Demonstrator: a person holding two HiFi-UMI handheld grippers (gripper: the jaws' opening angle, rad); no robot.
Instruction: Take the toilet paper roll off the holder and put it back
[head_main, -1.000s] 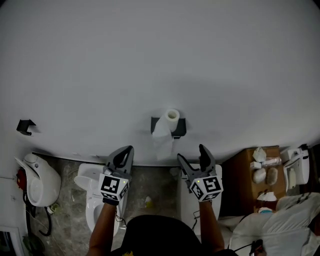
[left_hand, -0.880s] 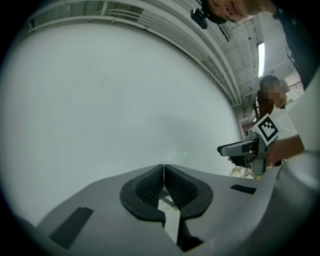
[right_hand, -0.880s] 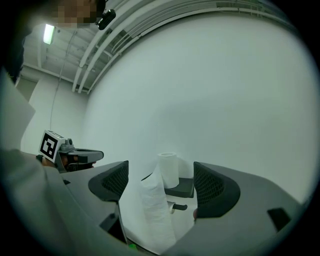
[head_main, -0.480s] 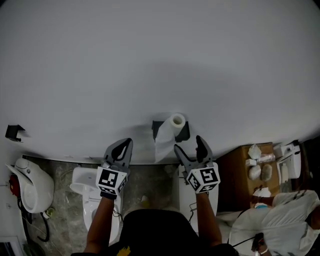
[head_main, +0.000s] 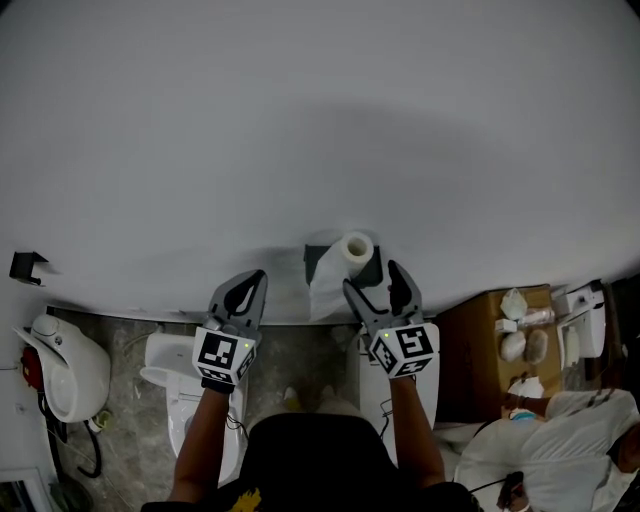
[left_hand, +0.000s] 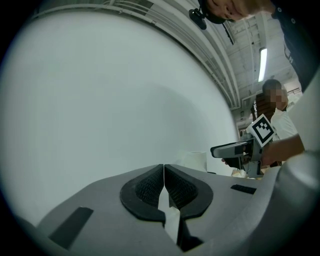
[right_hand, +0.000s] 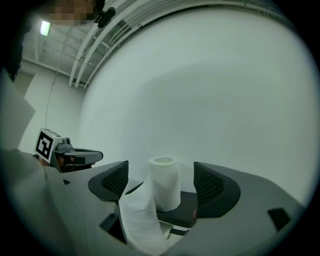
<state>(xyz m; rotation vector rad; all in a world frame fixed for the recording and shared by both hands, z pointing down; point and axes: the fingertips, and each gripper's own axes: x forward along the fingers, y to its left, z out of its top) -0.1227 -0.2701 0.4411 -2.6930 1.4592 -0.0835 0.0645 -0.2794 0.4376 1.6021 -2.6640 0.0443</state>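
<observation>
Head view: one white toilet paper roll (head_main: 356, 247) sits on one black wall holder (head_main: 314, 250), just ahead of my right tongs (head_main: 372, 280). My left tongs (head_main: 256, 278) is further left. The plain grey wall (head_main: 320, 120) meets a marbled floor (head_main: 135, 345).

Left gripper view: jaws pressed together, empty.

Right gripper view: jaws spread, touching nothing. The roll stands upright, core up, its loose tail hanging down.

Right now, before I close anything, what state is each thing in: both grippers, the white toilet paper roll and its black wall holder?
White toilet paper roll: upright on the holder, loose tail hanging down.
Black wall holder: loaded, carrying the roll.
Left gripper: shut, empty.
Right gripper: open, roll framed between its jaws, no contact.
</observation>
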